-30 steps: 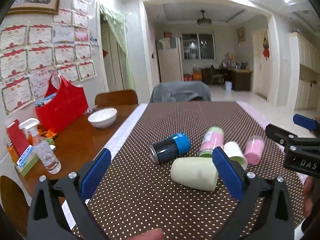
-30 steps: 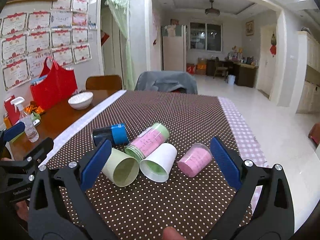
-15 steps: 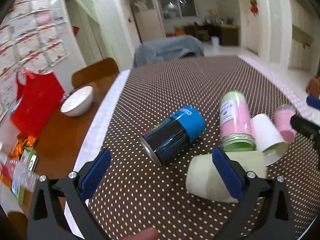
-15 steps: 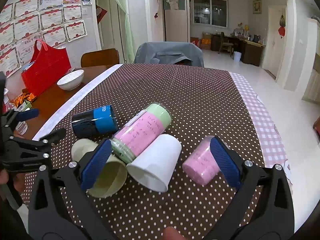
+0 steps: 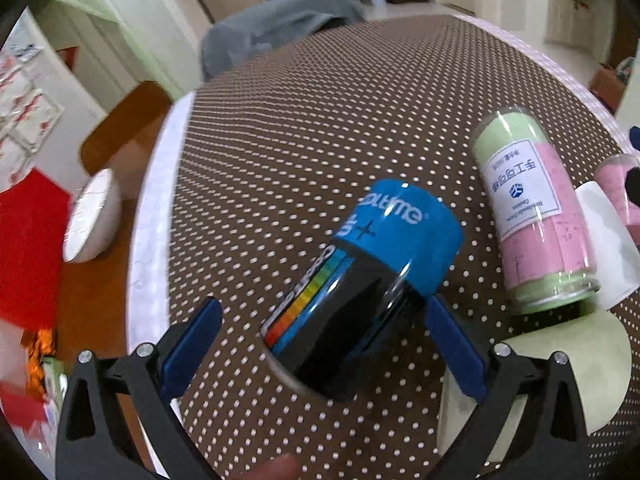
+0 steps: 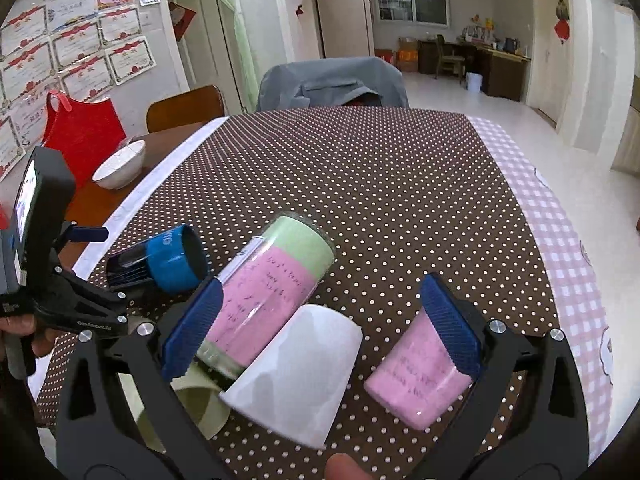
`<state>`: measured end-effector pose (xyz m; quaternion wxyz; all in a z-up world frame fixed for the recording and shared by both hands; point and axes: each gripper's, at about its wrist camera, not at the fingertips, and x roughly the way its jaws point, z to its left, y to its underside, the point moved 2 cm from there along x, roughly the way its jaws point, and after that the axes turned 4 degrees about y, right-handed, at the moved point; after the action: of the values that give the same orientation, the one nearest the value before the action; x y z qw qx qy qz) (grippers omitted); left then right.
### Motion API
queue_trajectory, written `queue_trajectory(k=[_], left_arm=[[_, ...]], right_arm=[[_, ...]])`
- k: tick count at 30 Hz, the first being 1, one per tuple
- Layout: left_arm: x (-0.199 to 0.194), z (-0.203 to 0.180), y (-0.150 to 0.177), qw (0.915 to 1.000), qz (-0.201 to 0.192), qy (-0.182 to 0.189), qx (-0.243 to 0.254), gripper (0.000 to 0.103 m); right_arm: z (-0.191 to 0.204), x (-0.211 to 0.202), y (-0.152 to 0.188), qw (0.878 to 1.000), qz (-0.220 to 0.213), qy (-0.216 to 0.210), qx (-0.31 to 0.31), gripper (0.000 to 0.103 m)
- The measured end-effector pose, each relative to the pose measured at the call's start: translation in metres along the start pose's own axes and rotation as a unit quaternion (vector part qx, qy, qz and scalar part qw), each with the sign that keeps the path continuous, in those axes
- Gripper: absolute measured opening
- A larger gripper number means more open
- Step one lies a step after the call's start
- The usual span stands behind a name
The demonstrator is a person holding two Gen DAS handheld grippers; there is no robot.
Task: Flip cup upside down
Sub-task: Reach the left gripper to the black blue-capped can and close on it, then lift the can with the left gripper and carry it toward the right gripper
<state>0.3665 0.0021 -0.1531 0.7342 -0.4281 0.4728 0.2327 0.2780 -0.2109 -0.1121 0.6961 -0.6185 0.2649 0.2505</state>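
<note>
The left gripper [image 5: 318,334] is spread wide, and the black and blue cup [image 5: 360,276] lies on its side between the two blue pads. Its open mouth points toward the camera and its blue end points away. I cannot tell whether the pads touch the cup; a gap shows on the left pad's side. To the right of this gripper lies the tall pink and green cup [image 5: 528,216], also on its side, with a white label facing up. Further right is the white cup [image 5: 608,240], and below it, beside the right pad, the pale green cup [image 5: 596,364].

The right gripper [image 6: 316,326] is also spread open and holds nothing. The white cup [image 6: 296,376] lies on its side between its pads, close to the camera, with the mouth toward the lower left. The small pink cup [image 6: 416,376] lies partly behind the right pad, and the tall pink and green cup [image 6: 264,296] passes behind the left pad. The pale green cup [image 6: 192,412] is under the left finger. To the far left of this gripper, the left gripper [image 6: 110,276] reaches around the black and blue cup [image 6: 160,260].

All the cups rest on the brown dotted tablecloth [image 6: 380,184]. A white bowl [image 6: 120,164] and a red bag [image 6: 80,132] stand well apart on the left.
</note>
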Motion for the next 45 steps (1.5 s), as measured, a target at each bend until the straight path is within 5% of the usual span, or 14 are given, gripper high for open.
queue_trajectory(k=[6, 8, 9, 10, 21, 28, 45], left_arm=[[0.024, -0.001, -0.014, 0.9982, 0.030, 0.036, 0.037, 0.099], [0.030, -0.001, -0.016, 0.9976, 0.036, 0.045, 0.038, 0.088], [0.032, 0.000, -0.016, 0.9973, 0.038, 0.050, 0.036, 0.068], [0.033, 0.002, -0.017, 0.9975, 0.039, 0.049, 0.031, 0.066], [0.012, 0.036, -0.011, 0.9970, 0.002, 0.035, -0.069, 0.065], [-0.038, 0.029, 0.004, 0.9958, -0.035, 0.027, -0.080, 0.065], [-0.156, -0.078, 0.071, 0.9909, -0.120, 0.049, -0.035, 0.065]], right_arm=[[-0.008, 0.017, 0.002, 1.000, 0.016, 0.009, 0.012, 0.097], [-0.010, 0.019, 0.003, 1.000, 0.017, 0.011, 0.015, 0.097], [-0.011, 0.019, 0.003, 1.000, 0.017, 0.013, 0.016, 0.097], [-0.012, 0.019, 0.002, 1.000, 0.016, 0.014, 0.017, 0.097], [-0.012, 0.000, 0.000, 1.000, -0.004, 0.010, 0.022, 0.097], [-0.007, -0.030, 0.003, 0.999, -0.028, 0.003, 0.018, 0.097], [-0.031, -0.141, 0.051, 0.995, -0.097, 0.002, 0.026, 0.097]])
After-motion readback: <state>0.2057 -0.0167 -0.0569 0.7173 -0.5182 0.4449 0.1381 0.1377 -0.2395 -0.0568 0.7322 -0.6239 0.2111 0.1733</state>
